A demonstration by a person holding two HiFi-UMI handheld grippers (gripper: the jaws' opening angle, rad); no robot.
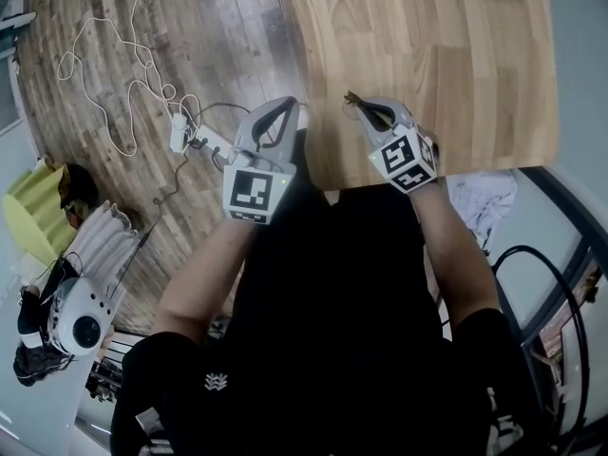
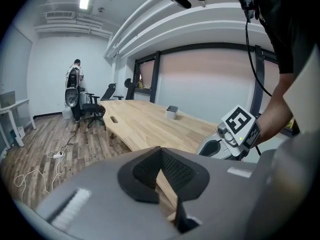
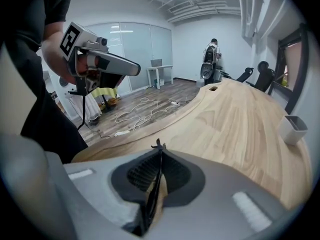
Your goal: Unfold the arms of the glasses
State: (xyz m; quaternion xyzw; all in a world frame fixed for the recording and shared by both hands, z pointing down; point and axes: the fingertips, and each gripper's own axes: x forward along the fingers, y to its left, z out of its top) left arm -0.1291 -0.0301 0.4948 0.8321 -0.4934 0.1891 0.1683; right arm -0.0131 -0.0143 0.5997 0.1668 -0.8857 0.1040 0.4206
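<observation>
The room is a big office with a wood floor (image 1: 142, 27) and white walls. A white cable (image 1: 104, 65) lies in loops on the floor at the left. A long pale wooden table (image 1: 427, 27) runs away from the person and is almost bare. Only a small white cup (image 3: 292, 128) stands far off on its right side.

The person stands at the near end of the table. The right gripper (image 1: 369, 110) hangs over the near edge of the table and points down at it. Its jaws are squeezed tight on a thin dark thing. I think this is the glasses (image 3: 158, 146), seen from the edge. Only a thin strip shows, so I cannot tell if the arms are folded or open. The strip lies along the jaws, and a tiny bit pokes out past the tips, away from the person.

The left gripper (image 1: 283, 104) is just beside the right one, on its left, and does not touch it. It is a little off the table's edge, over the floor. Its jaws are pressed together with nothing in them.

So the glasses lie to the right of the left gripper, near its tips. The left gripper is the free one. I think it has to open, go right, and take an arm to swing it out. The bit that sticks out is very small, so it could be hard to catch.
</observation>
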